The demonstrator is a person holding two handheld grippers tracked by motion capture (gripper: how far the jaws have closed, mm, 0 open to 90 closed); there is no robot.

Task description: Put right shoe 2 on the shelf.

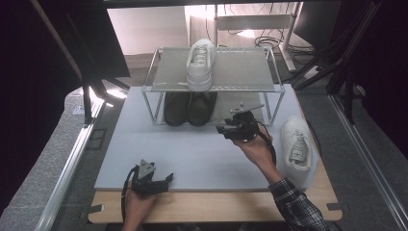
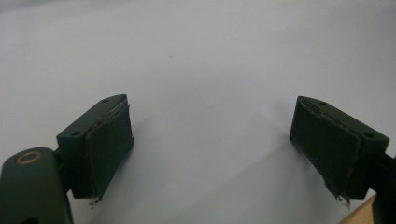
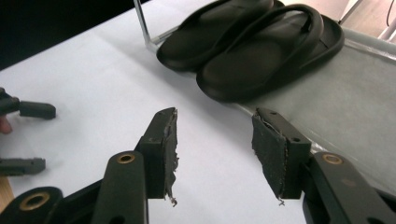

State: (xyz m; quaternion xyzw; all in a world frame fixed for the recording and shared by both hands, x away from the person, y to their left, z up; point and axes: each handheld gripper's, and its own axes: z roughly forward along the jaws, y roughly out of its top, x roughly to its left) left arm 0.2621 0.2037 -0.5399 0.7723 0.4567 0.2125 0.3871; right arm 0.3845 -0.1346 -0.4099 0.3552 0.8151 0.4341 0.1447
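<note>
Meanwhile, the right gripper (image 1: 226,131), jaws apart and empty, hovers just before the black slippers (image 3: 243,42) on the rack's lower shelf (image 3: 345,93). Near the table's front edge, the left gripper (image 1: 168,179) gapes wide over the bare white mat (image 2: 196,60).

Wooden table (image 1: 211,208) with pale grey mat (image 1: 192,154) on top. Grey carpeted floor (image 1: 43,168) to both sides. Aluminium rails (image 1: 72,163) flanking the table. Black stands (image 1: 89,103) at left and right. White desk frame (image 1: 250,21) behind, with loose cables (image 1: 269,43). Bright light patch at far floor; surroundings dark.
</note>
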